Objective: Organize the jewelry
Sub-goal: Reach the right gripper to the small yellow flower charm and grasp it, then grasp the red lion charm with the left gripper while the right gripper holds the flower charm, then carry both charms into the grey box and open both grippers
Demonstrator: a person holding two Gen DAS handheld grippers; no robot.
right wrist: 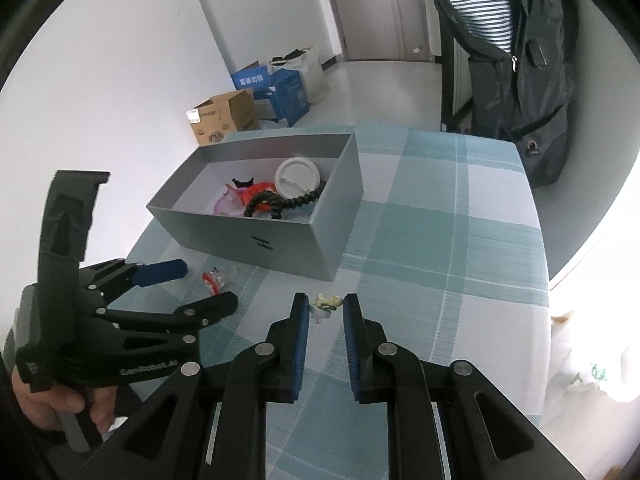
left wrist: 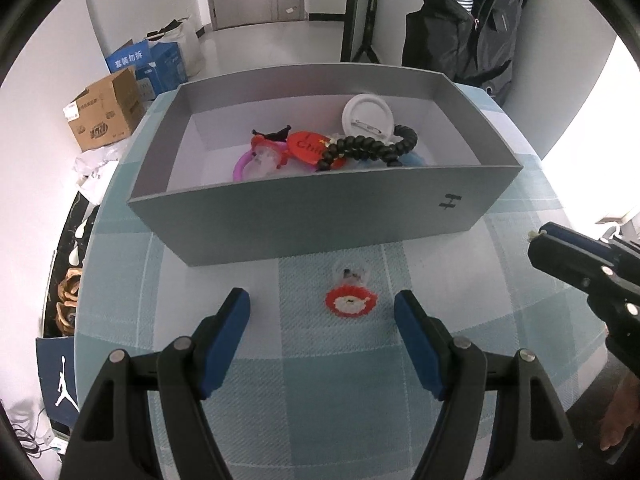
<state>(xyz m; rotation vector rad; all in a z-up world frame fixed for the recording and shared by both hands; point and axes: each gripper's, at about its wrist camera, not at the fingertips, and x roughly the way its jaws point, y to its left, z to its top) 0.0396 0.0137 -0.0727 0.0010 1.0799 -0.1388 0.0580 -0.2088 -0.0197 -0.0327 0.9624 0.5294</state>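
Observation:
A grey open box (left wrist: 304,216) stands on the checked tablecloth and holds a black bead bracelet (left wrist: 368,146), a white round badge (left wrist: 366,114), a red tag and a purple ring. In front of the box lies a red-and-white charm with a clear bubble (left wrist: 350,294). My left gripper (left wrist: 322,304) hangs open above it, a finger on either side, neither touching it. My right gripper (right wrist: 326,302) is shut on a small cream trinket (right wrist: 328,303), held above the cloth to the right of the box front. In the left wrist view the right gripper (left wrist: 536,240) comes in from the right edge.
The teal-and-white cloth (right wrist: 440,240) covers the table, whose edges fall away left and right. A dark jacket on a chair (right wrist: 520,60) stands behind the table. Cardboard and blue boxes (left wrist: 108,112) sit on the floor at the left. A hand (right wrist: 52,400) grips the left tool.

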